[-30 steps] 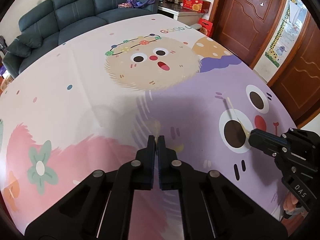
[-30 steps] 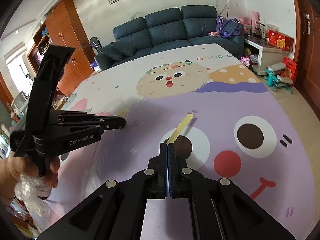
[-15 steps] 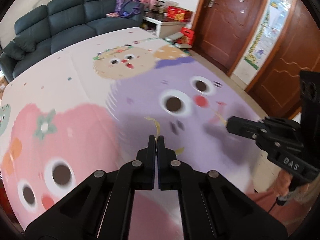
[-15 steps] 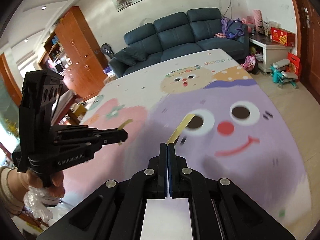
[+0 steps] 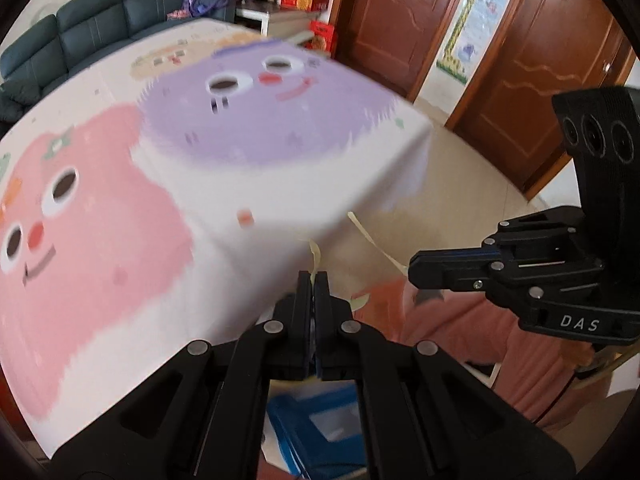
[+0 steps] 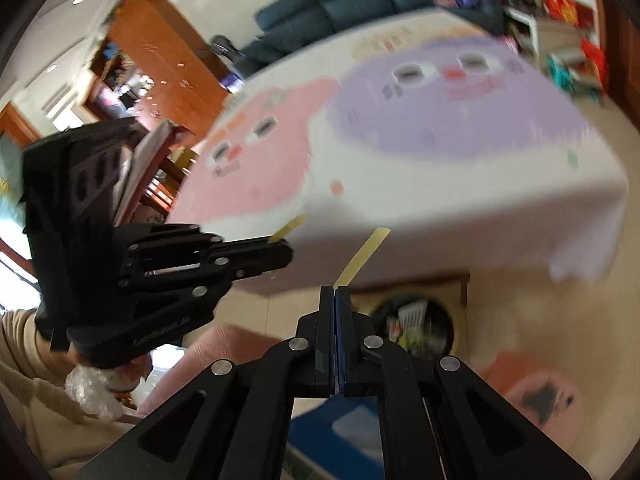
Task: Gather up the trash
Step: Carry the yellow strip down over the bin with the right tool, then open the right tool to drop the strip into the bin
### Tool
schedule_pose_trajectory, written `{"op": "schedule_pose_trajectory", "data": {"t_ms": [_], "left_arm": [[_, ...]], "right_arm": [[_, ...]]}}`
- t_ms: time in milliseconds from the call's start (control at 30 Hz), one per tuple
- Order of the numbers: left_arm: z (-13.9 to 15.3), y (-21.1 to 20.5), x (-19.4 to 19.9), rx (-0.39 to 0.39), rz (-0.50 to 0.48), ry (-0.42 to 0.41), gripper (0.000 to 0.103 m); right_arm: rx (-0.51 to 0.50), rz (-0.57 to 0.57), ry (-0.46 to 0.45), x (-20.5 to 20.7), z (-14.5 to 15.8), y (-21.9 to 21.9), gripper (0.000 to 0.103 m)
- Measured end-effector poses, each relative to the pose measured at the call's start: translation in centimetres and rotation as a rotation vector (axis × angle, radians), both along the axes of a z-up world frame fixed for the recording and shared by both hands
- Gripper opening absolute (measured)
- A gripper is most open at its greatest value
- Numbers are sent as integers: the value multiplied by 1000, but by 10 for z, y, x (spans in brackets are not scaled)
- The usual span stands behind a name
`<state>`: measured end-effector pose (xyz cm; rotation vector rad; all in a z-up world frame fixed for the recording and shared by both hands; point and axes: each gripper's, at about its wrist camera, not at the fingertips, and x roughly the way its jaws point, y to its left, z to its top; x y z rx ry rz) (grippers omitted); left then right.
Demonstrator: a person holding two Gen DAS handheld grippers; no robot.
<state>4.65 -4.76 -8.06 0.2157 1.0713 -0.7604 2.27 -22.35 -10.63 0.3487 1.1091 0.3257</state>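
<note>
My left gripper (image 5: pixel 315 277) is shut on a thin pale yellow strip (image 5: pixel 314 253) that sticks up from its tips. The right gripper (image 6: pixel 334 290) is shut on a second yellow strip (image 6: pixel 362 258) that slants up to the right. Both hang just off the front edge of the table, whose cartoon cloth (image 5: pixel 120 240) shows pink and purple faces. In the right wrist view the left gripper (image 6: pixel 286 254) is to the left with its strip (image 6: pixel 289 229). On the floor below the table edge stands a round black trash bin (image 6: pixel 448 322) with litter in it, a little right of the right gripper.
A blue object (image 6: pixel 320 428) lies on the floor under both grippers. A pink shape (image 6: pixel 536 388) lies on the floor at the right. A dark sofa (image 5: pixel 92 28) is beyond the table, with brown doors (image 5: pixel 520 80) at the right. The person's hand grips crumpled clear plastic (image 6: pixel 92 392).
Both grippers have pulled back from over the table to past its front edge, each still shut on its yellow strip. The floor and the black bin have come into view.
</note>
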Motion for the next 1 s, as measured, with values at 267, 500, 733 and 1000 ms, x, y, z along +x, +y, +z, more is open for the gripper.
{"op": "schedule_pose_trajectory", "data": {"t_ms": [267, 500, 733, 1000], "left_arm": [[-83, -15, -35, 103, -28, 103, 0], [-163, -36, -42, 189, -64, 91, 0], [-184, -49, -48, 230, -130, -92, 0], [-207, -58, -65, 292, -174, -194, 0]], "right_arm": [[43, -117, 234, 1, -113, -10, 1], [24, -194, 376, 9, -203, -12, 1], [12, -234, 412, 27, -259, -23, 1], [11, -230, 413, 38, -274, -26, 1]]}}
